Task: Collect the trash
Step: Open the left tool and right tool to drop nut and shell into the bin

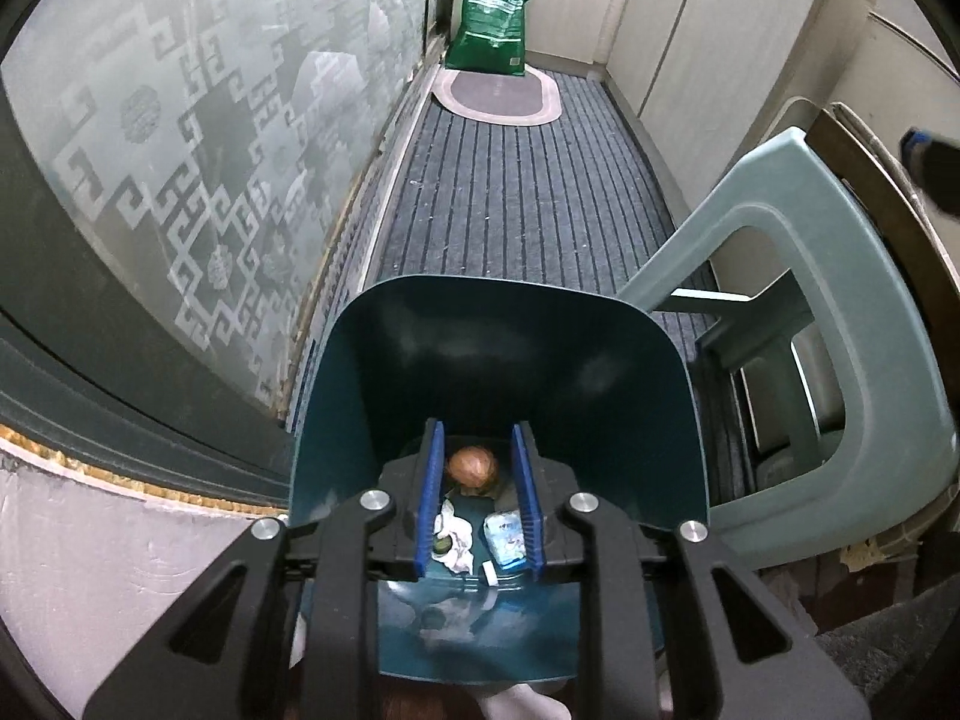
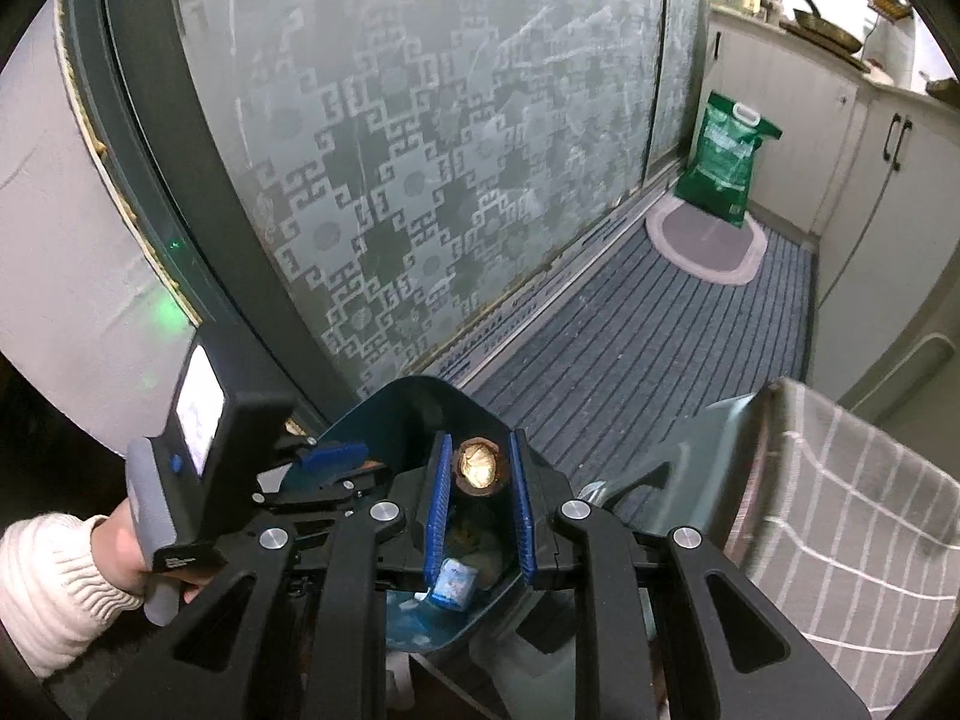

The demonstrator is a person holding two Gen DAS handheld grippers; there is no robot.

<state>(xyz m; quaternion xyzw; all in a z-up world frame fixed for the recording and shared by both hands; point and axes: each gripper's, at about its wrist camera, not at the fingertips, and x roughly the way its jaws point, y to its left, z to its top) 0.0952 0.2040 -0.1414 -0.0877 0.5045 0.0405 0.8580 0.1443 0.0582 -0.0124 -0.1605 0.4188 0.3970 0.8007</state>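
A teal dustpan (image 1: 498, 348) (image 2: 420, 414) sits low by the sliding door, its mouth toward me. Inside lie a round brown nutshell-like piece (image 1: 474, 467) (image 2: 480, 468), a crumpled white tissue (image 1: 456, 540) and a blue-white wrapper (image 1: 504, 540) (image 2: 456, 582). My left gripper (image 1: 478, 426) (image 2: 360, 459) reaches into the pan from its left side. Its blue pads are a little apart, and the trash shows through the gap untouched. My right gripper (image 2: 480, 435) hovers over the pan, its pads also slightly apart with nothing pressed between them.
A frosted patterned glass door (image 1: 210, 150) runs along the left. A pale green plastic chair (image 1: 810, 276) stands close on the right, with a checked cloth (image 2: 852, 516) beside it. Beyond lie a striped mat (image 1: 522, 180), a green bag (image 1: 495, 18) and cabinets (image 1: 720, 30). A white-sleeved hand (image 2: 60, 588) holds the left gripper.
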